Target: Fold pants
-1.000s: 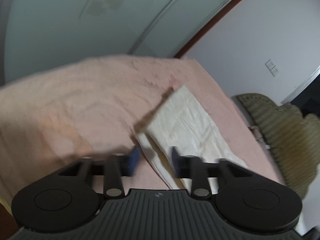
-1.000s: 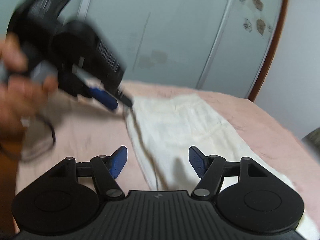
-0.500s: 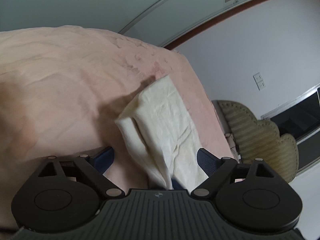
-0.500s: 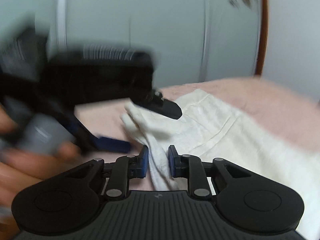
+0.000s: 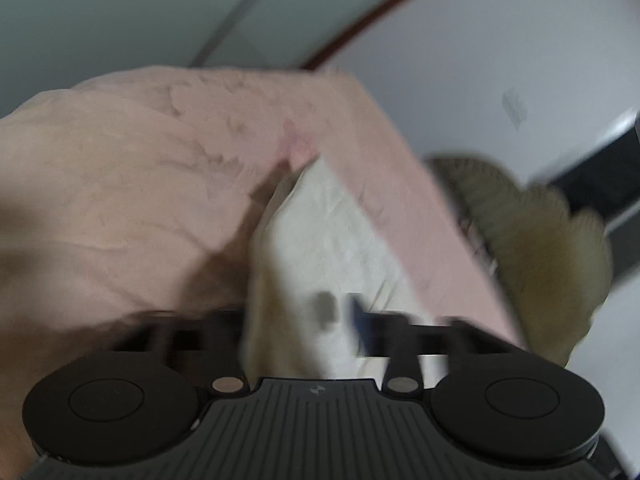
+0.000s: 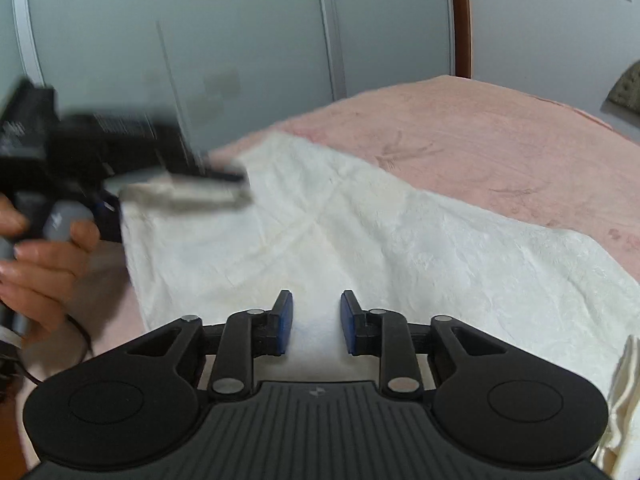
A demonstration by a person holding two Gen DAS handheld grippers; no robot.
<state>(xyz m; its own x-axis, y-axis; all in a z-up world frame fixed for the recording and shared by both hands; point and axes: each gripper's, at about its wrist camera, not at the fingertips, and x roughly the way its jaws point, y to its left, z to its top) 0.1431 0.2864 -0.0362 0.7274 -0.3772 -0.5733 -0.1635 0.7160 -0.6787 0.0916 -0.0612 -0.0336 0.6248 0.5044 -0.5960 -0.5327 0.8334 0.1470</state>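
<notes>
Cream pants (image 6: 360,232) lie partly folded on the pink bed cover (image 6: 500,144). In the left wrist view a raised edge of the pants (image 5: 320,248) stands bunched between my left gripper's (image 5: 312,316) fingers, hiding the left one. Its jaws are closing on that cloth. From the right wrist view, the left gripper (image 6: 224,188) pinches the pants' far left corner and holds it up. My right gripper (image 6: 316,320) hovers low over the near part of the pants. Its jaws are opening, with a clear gap between the blue pads (image 6: 285,320) and flat cloth beneath.
A person's hand (image 6: 44,264) grips the left tool's handle at the left. Pale sliding wardrobe doors (image 6: 240,40) stand behind the bed. A tan quilted chair (image 5: 540,248) sits past the bed's right edge, and a loose fold of cloth (image 6: 624,400) hangs at the lower right.
The left gripper went from wide open around the pants' edge to closed on it, lifting the cloth. The right gripper's pads, pinched on a fold before, have parted, and its view has rolled.
</notes>
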